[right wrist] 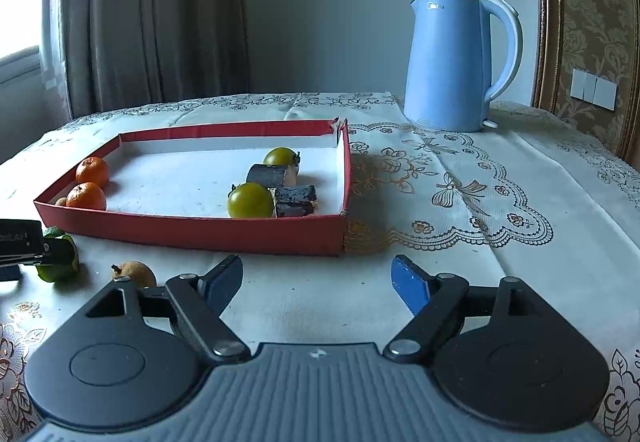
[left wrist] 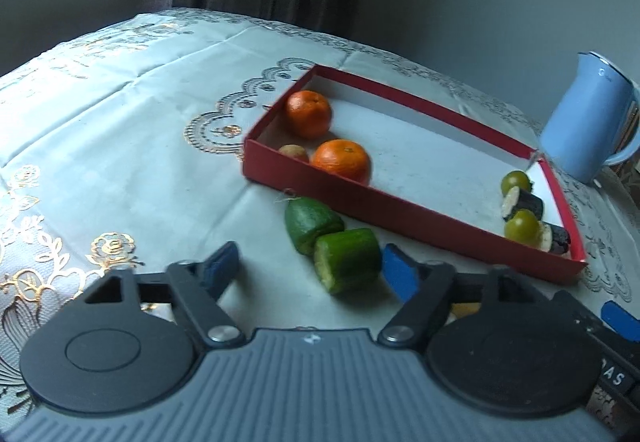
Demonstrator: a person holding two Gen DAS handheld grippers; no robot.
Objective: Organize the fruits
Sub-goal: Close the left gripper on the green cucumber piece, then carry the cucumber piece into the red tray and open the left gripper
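A red tray (left wrist: 400, 210) holds two oranges (left wrist: 308, 114) and a small brown fruit (left wrist: 294, 153) at its left end. Two green tomatoes (right wrist: 250, 200) and two dark-skinned cut pieces (right wrist: 296, 200) lie at its right end. Two green cut pieces lie on the cloth before the tray. The nearer green piece (left wrist: 346, 260) sits between the fingers of my left gripper (left wrist: 312, 272), close to the right pad; the left pad stands well clear, so the gripper is open. My right gripper (right wrist: 318, 282) is open over bare cloth. Another brown fruit (right wrist: 134, 272) lies left of it.
A blue kettle (right wrist: 452, 62) stands at the back right, beyond the tray's right end. The embroidered tablecloth (right wrist: 460, 202) covers the table. Curtains and a wall rise behind the far edge. The left gripper's body (right wrist: 20, 246) shows at the left of the right wrist view.
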